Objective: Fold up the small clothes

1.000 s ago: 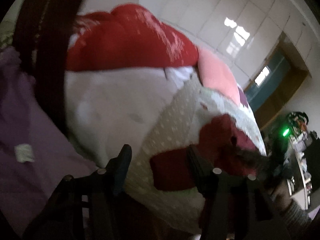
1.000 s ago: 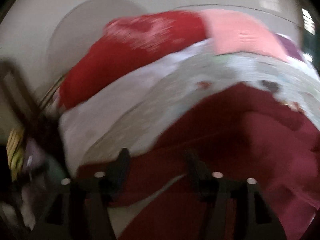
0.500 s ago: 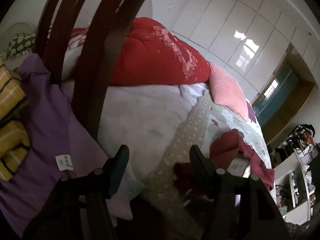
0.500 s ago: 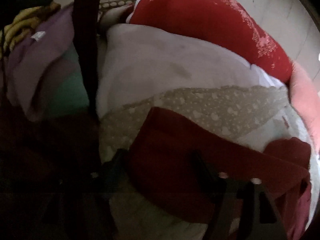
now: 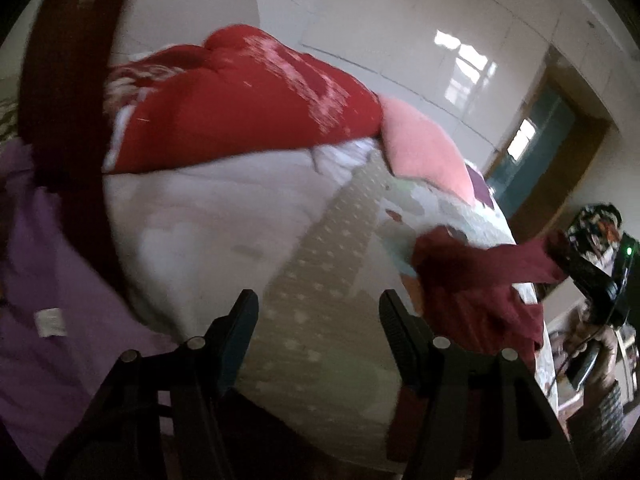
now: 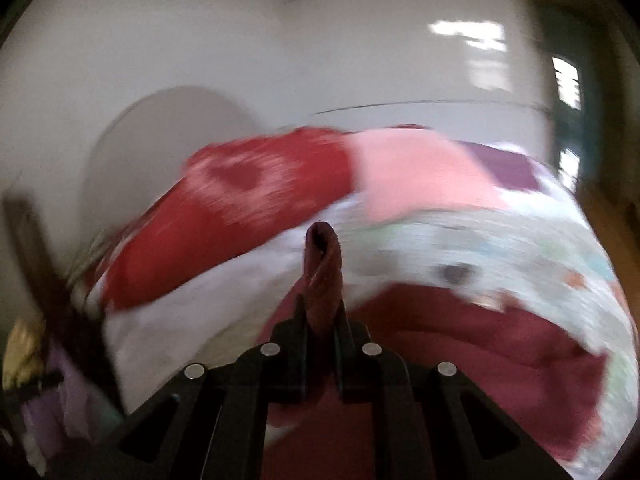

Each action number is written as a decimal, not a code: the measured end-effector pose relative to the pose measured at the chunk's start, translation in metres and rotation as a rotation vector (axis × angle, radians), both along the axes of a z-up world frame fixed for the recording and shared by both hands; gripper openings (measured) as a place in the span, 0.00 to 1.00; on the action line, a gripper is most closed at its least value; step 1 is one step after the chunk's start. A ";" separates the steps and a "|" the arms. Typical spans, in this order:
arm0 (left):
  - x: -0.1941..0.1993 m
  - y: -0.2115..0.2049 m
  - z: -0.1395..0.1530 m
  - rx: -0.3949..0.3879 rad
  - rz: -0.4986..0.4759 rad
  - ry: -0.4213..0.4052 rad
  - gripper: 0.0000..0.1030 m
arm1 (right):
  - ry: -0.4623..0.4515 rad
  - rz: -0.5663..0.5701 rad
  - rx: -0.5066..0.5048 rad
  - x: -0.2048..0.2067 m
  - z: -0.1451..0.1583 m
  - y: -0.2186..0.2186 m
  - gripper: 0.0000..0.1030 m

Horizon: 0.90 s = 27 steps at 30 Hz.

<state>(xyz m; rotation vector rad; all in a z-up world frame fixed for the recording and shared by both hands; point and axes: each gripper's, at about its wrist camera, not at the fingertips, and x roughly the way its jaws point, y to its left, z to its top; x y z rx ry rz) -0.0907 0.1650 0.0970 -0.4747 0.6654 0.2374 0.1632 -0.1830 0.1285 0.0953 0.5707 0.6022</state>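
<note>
The dark red garment [image 5: 476, 292] lies rumpled on the bed [image 5: 224, 232], one corner lifted by the right gripper [image 6: 323, 312], its jaws clenched on that fold. It looks light, limp and easy to bunch; a second corner suits the left gripper [image 5: 318, 320], jaws spread and empty.

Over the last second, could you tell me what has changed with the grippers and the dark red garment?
The right gripper, open a second ago, has shut on a fold of the dark red garment and lifted it; in the left wrist view that corner now stretches up off the bed toward the right. The left gripper stays open and empty. The red quilt and purple garment lie as before.
</note>
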 end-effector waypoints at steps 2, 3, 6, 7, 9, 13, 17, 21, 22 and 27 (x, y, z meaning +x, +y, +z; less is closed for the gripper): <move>0.021 -0.014 -0.009 -0.006 -0.045 0.024 0.60 | 0.044 -0.122 0.038 0.016 -0.010 -0.063 0.10; 0.027 -0.019 -0.013 -0.012 -0.059 0.032 0.60 | 0.058 -0.172 0.042 0.020 -0.016 -0.087 0.10; 0.057 -0.040 -0.031 -0.054 -0.124 0.078 0.60 | 0.142 -0.296 0.048 0.037 -0.049 -0.155 0.12; 0.066 -0.047 -0.037 -0.057 -0.144 0.095 0.60 | 0.169 -0.318 0.038 0.041 -0.060 -0.166 0.15; 0.079 -0.060 -0.047 -0.043 -0.176 0.128 0.60 | 0.230 -0.377 -0.051 0.048 -0.088 -0.186 0.23; 0.103 -0.089 -0.070 0.019 -0.260 0.203 0.60 | 0.207 -0.397 -0.180 0.026 -0.112 -0.198 0.35; 0.125 -0.100 -0.073 -0.035 -0.319 0.212 0.60 | 0.188 -0.384 -0.141 0.006 -0.106 -0.203 0.49; 0.171 -0.117 -0.056 -0.079 -0.387 0.157 0.60 | 0.166 -0.391 -0.054 0.004 -0.090 -0.213 0.63; 0.182 -0.122 -0.053 -0.088 -0.406 0.154 0.60 | 0.166 -0.392 -0.039 0.006 -0.088 -0.212 0.65; 0.247 -0.139 -0.060 -0.123 -0.451 0.174 0.60 | 0.174 -0.430 -0.075 0.028 -0.087 -0.191 0.65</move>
